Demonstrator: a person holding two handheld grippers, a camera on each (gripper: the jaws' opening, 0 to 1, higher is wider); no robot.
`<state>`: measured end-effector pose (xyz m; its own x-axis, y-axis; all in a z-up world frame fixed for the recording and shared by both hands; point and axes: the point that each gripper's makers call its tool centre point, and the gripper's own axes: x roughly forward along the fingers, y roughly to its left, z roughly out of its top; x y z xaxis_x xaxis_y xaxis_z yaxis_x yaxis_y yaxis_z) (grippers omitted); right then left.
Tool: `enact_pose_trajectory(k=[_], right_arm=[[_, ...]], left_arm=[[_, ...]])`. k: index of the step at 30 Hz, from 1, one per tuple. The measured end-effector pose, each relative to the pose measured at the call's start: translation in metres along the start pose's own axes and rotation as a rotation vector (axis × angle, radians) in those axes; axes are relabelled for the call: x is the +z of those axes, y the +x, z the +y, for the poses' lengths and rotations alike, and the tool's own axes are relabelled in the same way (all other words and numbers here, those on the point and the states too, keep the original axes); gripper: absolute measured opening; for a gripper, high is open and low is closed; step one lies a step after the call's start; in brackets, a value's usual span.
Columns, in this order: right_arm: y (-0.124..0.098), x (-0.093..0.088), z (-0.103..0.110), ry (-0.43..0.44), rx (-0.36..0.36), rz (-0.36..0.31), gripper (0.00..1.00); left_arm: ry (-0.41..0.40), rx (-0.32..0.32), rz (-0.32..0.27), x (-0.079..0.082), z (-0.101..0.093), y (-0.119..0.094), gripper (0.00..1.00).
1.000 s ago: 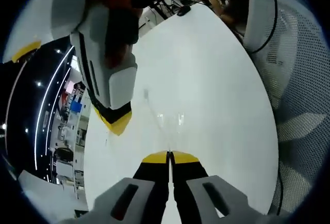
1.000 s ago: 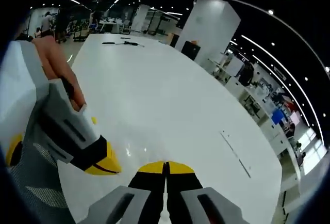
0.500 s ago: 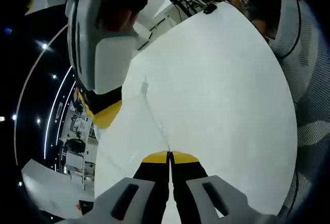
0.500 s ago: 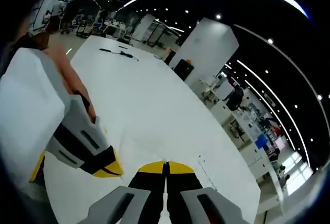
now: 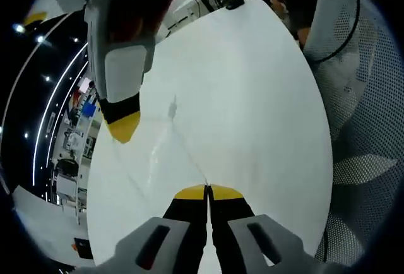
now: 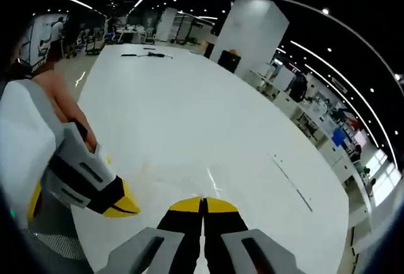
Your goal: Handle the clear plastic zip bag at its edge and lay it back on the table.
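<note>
Two views over one wide white table [image 5: 252,97], stretching ahead of both sets of jaws. Ahead of the left gripper [image 5: 207,189], jaws pressed together on the near edge of the clear plastic zip bag [image 5: 165,141], spread thin and nearly invisible up and to the left toward the right gripper [image 5: 124,125], yellow tip pointing down at the bag's far side. In the right gripper view, right gripper [image 6: 203,201] likewise clamped tight, faint bag sheen just beyond the tips, left gripper [image 6: 117,206] close alongside to the left, held by a hand [image 6: 63,107].
</note>
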<state>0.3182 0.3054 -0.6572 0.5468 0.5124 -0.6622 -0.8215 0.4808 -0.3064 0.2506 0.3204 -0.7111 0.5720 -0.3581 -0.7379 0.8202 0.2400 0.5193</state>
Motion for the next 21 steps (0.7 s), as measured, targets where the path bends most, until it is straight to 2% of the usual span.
enact_pose_trajectory(k=[7, 13, 21], right_arm=[[-0.004, -0.002, -0.001, 0.057, -0.005, 0.001, 0.0], [-0.003, 0.0, -0.006, 0.065, -0.015, 0.001, 0.0], [-0.002, 0.004, 0.0, 0.047, -0.009, -0.002, 0.0]], left_arm=[[0.018, -0.022, 0.005, -0.001, -0.01, 0.0, 0.0], [0.026, -0.03, 0.004, 0.002, -0.014, 0.001, 0.0], [0.03, -0.04, 0.015, 0.0, -0.019, 0.002, 0.0]])
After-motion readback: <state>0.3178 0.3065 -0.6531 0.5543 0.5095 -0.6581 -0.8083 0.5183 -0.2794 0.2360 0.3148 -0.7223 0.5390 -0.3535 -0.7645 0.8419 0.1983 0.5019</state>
